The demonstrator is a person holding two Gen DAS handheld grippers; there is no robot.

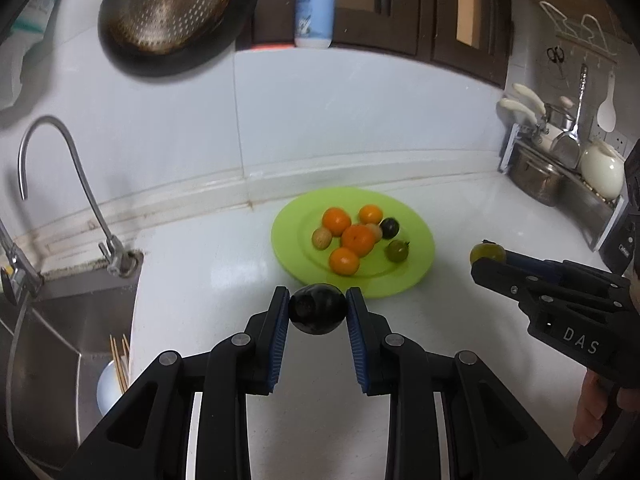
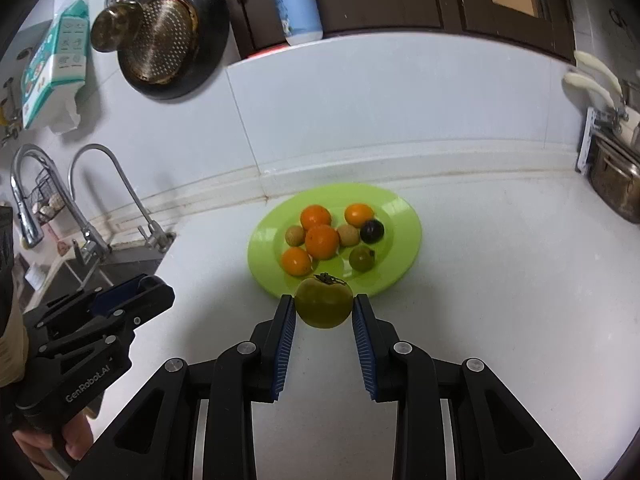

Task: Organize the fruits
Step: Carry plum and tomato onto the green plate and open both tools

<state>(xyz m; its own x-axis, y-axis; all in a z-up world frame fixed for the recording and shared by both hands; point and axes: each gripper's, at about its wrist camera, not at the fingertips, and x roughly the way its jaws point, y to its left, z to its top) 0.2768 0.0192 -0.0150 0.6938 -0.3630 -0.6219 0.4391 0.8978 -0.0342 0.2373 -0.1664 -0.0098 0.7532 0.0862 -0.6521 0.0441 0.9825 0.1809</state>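
**Two fruits held just short of the plate**

A dark plum [image 1: 317, 309] sits clenched in the left claw [image 1: 318, 308], a green persimmon [image 2: 324, 302] in the right claw [image 2: 324, 305] — both just before the green plate [image 1: 416, 240] on the white desk [image 1: 208, 280], which carries oranges [image 1: 358, 239] and small fruits

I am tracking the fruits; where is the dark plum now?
The dark plum is clamped in the left hand-held gripper, above the white counter, just before the near rim of the green plate.

L gripper [image 1: 318, 308] & R gripper [image 2: 324, 306] both clamped, level, side by side.
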